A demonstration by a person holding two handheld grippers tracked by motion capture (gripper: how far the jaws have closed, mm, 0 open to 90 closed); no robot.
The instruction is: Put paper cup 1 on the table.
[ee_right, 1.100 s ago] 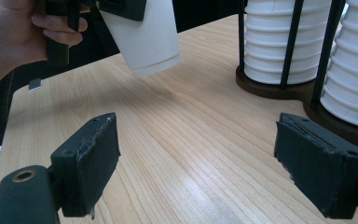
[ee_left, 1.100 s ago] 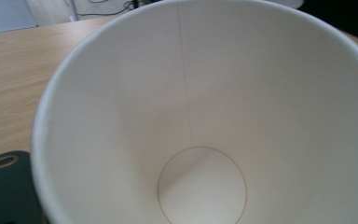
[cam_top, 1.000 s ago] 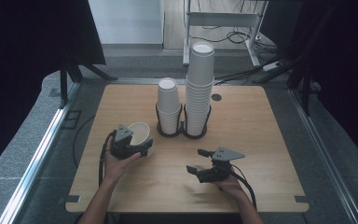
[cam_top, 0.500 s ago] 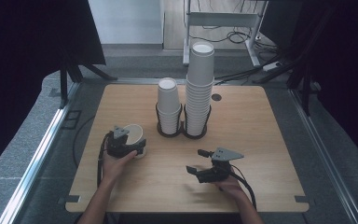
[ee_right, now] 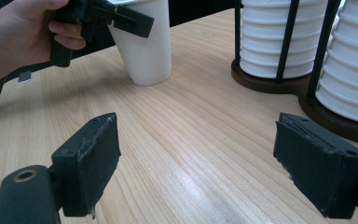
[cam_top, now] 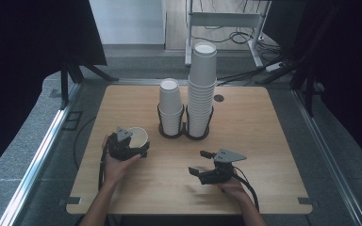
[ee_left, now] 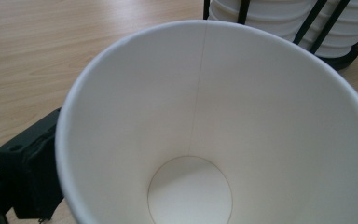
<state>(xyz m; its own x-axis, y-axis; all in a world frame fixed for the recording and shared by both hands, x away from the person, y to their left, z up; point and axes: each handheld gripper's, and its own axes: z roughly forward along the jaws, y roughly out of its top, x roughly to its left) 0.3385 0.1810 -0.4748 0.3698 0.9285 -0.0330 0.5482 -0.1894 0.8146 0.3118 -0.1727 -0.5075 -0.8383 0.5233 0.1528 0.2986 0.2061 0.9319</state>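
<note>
The left gripper [cam_top: 131,147] is just spreading its jaws around 1 paper cup [cam_top: 137,137], standing upright on the table [cam_top: 264,132]; the right gripper [cam_top: 202,162] is hovering released, jaws wide.

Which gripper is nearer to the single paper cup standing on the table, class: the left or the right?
Left. The left gripper is right at the paper cup, its jaws either side of it. The right gripper hangs open and empty, well off to the cup's right.

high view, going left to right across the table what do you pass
left gripper → single paper cup → short cup stack → tall cup stack → right gripper
</note>
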